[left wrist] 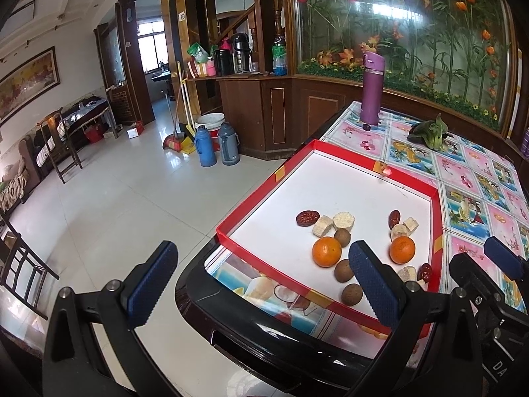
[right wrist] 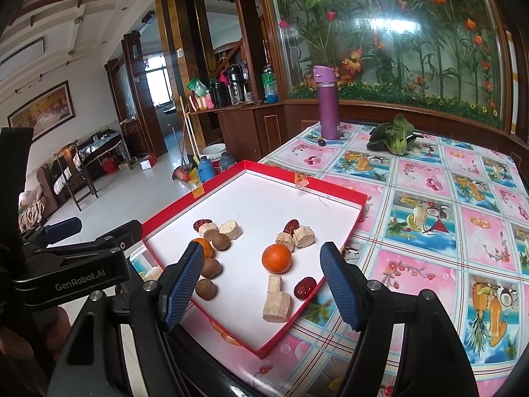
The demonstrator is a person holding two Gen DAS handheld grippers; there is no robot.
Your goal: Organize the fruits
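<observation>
Fruit-patterned tablecloth carries a red tray holding oranges, longans, dates and pale chunks; left gripper and right gripper hover wide open, empty.

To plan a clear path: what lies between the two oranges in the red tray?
Only bare white tray floor separates the left orange from the right orange; the right wrist view shows it best.

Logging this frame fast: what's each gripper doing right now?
Left gripper: open, holding nothing.
Right gripper: open, holding nothing.
</observation>
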